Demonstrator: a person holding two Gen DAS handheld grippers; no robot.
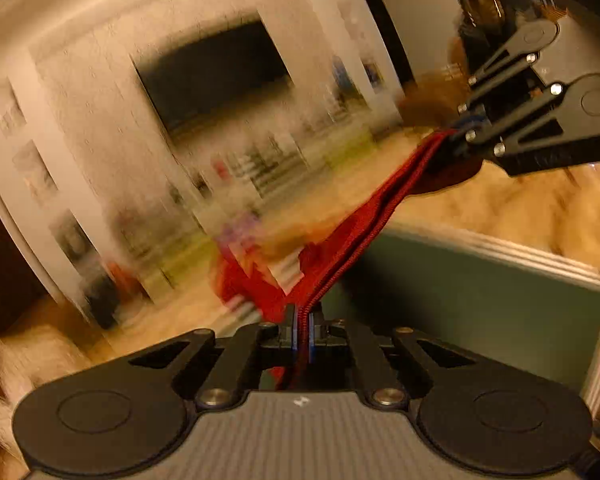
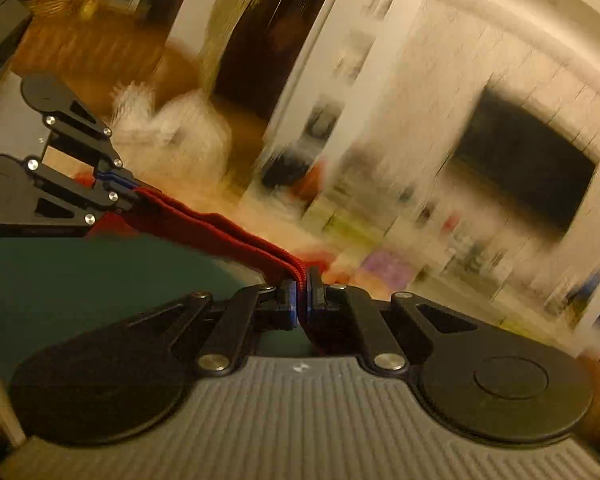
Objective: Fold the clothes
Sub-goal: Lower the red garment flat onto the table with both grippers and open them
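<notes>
Left gripper point(image 1: 302, 330): clamped on the red garment's point(image 1: 356, 228) doubled edge.
Right gripper point(image 1: 458, 136): pinched the far end, the edge taut above the green table point(image 1: 480, 300).

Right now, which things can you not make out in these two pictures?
- Red garment: type unknown; only a stretched double edge shows between the left gripper and right gripper.
- Shelf items, both views: motion blur.
- Green table: cut off by gripper bodies.
</notes>
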